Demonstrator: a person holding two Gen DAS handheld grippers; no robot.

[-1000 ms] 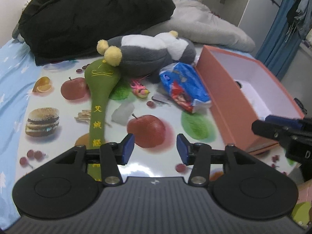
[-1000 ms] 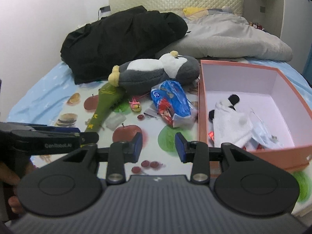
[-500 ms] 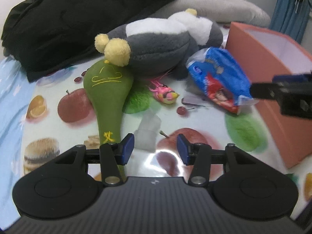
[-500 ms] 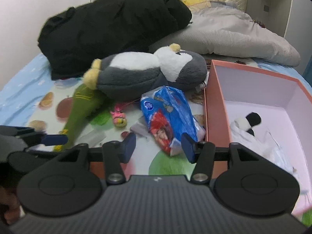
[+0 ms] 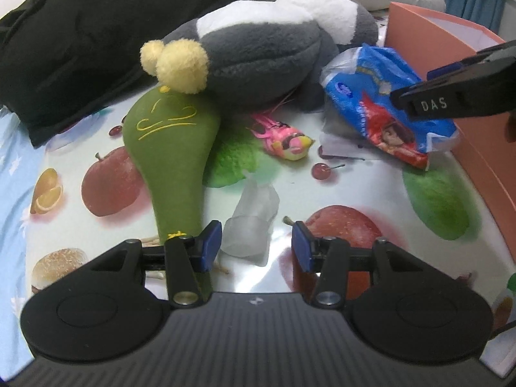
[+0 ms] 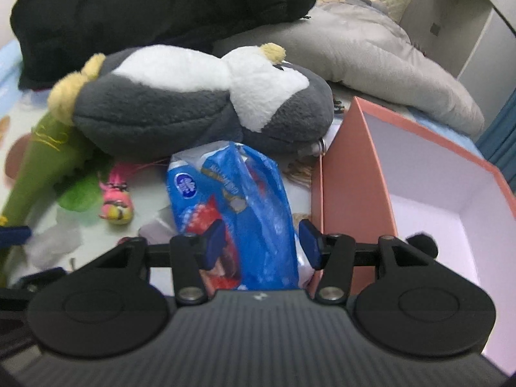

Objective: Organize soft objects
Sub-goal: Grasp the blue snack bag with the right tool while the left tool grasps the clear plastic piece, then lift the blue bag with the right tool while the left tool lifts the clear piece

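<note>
- Writing: the right gripper's finger, seen in the left view, bears the letters "DAS"; the green plush (image 5: 172,158) carries yellow embroidery, a cloud-like line figure on its head and a character at its handle end that cannot be read; print on the blue bag (image 6: 245,206) is too blurred to read.
- Left gripper (image 5: 257,247): jaws apart, nothing gripped; a clear plastic piece (image 5: 251,225) lies on the mat (image 5: 361,177) just ahead of the gap, nearer the left pad.
- Right gripper (image 6: 262,243): jaws apart, astride the blue bag; whether the pads touch it cannot be told.
- Penguin plush (image 5: 258,51): lies on its side toward the mat's far edge, its yellow feet over the green plush's head, the blue bag against its front.
- Pink toy (image 5: 283,135): on the mat between green plush and bag.
- Box (image 6: 351,193): at the mat's right edge, beside the bag.
- Left view only: printed apples, burger and orange on the mat; blue curtain.
- Right view only: the box's white interior with a dark object behind the right finger; grey duvet (image 6: 371,54) beyond the black coat (image 6: 145,3).
- Change from a second ago: both grippers are lower and closer to the objects; the right one, then short of the bag, now straddles it.
</note>
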